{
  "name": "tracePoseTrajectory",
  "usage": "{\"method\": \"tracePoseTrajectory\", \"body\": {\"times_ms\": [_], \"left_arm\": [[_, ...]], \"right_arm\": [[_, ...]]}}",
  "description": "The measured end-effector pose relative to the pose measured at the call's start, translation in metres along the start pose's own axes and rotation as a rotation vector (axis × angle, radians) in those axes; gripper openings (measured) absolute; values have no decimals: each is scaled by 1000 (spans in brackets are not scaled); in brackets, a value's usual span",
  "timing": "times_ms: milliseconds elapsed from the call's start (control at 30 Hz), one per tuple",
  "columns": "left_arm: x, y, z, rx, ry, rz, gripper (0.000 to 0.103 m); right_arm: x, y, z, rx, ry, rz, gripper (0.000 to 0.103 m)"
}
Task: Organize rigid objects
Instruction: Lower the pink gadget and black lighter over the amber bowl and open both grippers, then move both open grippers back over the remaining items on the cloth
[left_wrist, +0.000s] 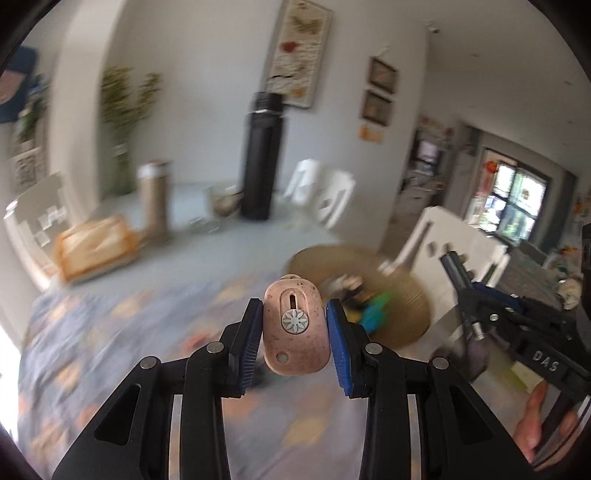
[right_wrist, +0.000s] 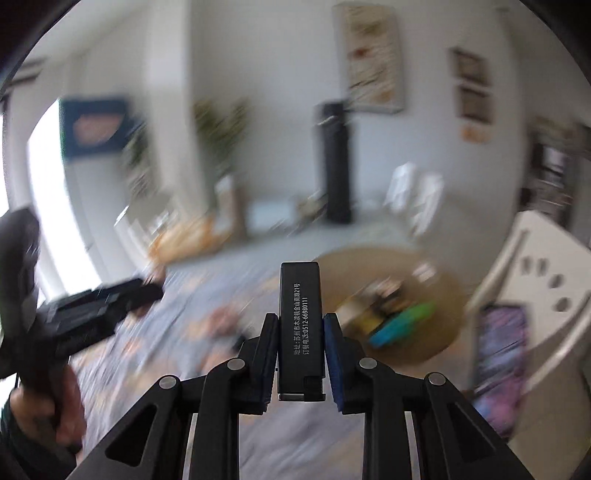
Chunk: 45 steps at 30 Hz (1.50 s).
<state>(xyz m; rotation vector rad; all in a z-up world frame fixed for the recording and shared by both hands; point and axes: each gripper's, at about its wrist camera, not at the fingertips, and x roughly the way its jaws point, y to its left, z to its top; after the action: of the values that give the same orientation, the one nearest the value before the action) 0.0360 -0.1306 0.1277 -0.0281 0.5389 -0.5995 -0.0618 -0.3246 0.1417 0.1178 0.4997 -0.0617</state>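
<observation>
1. The left gripper (left_wrist: 294, 334) has its blue-padded tongs clamped on a small pink rounded-rectangular plastic case (left_wrist: 295, 328), one pad against each long side.
2. The pink case is held in the air above a blue-grey tablecloth with orange patches (left_wrist: 110, 332). Its long axis runs along the gripper's fingers, with the narrower rounded end pointing away from the camera.
3. The case's upper face carries a white round button with a flower pattern, a slot just beyond it, and a small metal stud near the corner closest to the camera. No writing can be read on it.
4. The right gripper (right_wrist: 301, 352) has its tongs clamped on a slim black rectangular stick-shaped object (right_wrist: 300, 325), gripped on its two long sides.
5. The black stick is also held clear of the tablecloth. Its long axis lies along the fingers, with the square end pointing away and a notched end toward the camera.
6. White print runs lengthwise on the stick: Chinese characters in two lines, with the digits "0512-66980111" legible.
7. In the left wrist view the right gripper's black frame shows "DAS".
8. A round woven tan mat (left_wrist: 402, 295) lies beyond both held objects, bearing blurred colourful items.
</observation>
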Motion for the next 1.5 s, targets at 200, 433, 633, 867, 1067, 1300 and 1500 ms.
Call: {"method": "tracePoseTrajectory", "body": {"times_ms": [200,433,633,867,1067,1300,1500], "left_arm": [[85,-32,7,-21,94,-117,32],[137,-43,-19,-21,219,-149,32],[123,-40,-12,-7,217,-85,47],[40,12,-7,-101,101,-21,47],[-27,67,-59,-198,46,157,81],[-35,127,-129,-267,127,310,81],[-44,156,-151,-398,104,256,81]], "right_arm": [[26,-38,11,146,15,-111,24],[83,-52,-7,185,178,-135,24],[93,-57,-7,230,208,-116,26],[24,-41,1,217,10,-102,59],[9,43,-26,8,13,72,76],[49,134,-102,-245,95,146,78],[74,123,-127,-193,165,107,78]]}}
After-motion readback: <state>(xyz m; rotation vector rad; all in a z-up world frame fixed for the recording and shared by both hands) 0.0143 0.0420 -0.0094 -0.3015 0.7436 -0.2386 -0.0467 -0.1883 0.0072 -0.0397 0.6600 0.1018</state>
